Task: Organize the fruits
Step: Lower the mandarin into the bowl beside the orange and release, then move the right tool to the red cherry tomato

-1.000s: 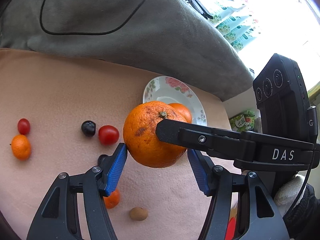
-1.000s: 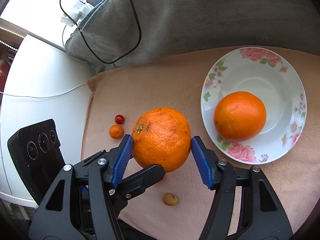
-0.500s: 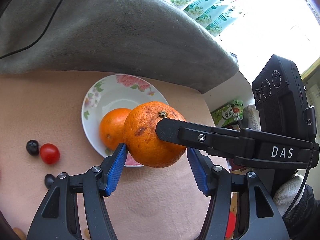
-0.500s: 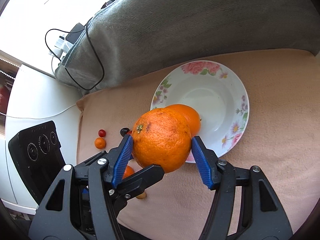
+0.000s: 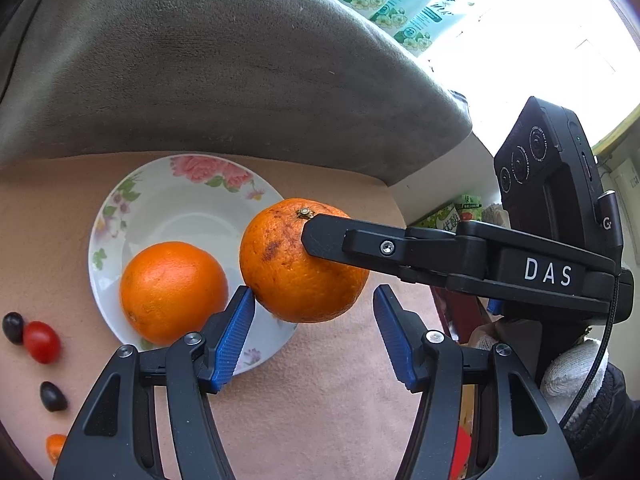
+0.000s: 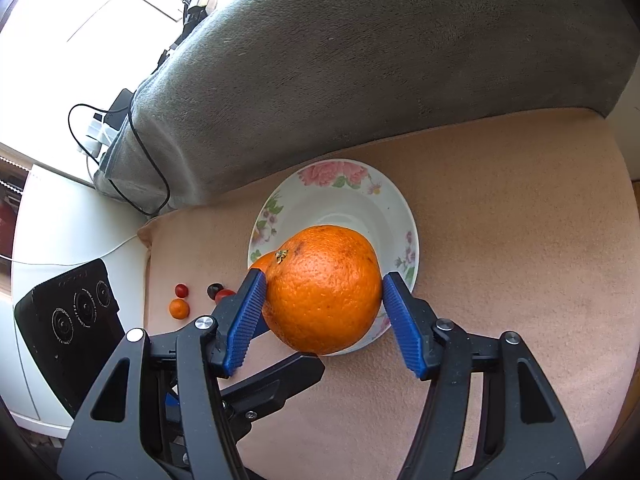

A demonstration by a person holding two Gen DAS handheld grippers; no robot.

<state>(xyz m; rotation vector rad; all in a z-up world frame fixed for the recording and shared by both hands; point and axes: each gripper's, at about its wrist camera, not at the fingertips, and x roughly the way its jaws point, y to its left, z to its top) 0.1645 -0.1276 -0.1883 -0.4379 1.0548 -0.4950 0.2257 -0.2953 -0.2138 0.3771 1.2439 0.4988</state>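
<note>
The step in hand looks like setting a second orange on the plate. The plate (image 6: 332, 172) lies on the peach cloth (image 6: 500, 200) near the grey blanket (image 6: 360, 60), and its far half is free. The right hand-held gripper (image 6: 322, 312) pinches the held orange (image 6: 324, 288) between both blue pads, in the air over the plate's near rim. The left hand-held gripper (image 5: 312, 332) is spread around it, one pad just beside the peel and the other apart. The held fruit should probably go farther in and lower before release, beside the plated orange (image 5: 172, 288), which lies in the plate's near left part, not on top of it.

The blanket is plush and the cloth is soft and napped. The plate is glossy, shallow and floral-rimmed, so a round fruit could roll. The held orange is pebbled, brown-scuffed and stem-capped; the plated one is smoother. A cherry tomato (image 5: 41, 342) and dark grapes (image 5: 13, 327) lie left of the plate.
</note>
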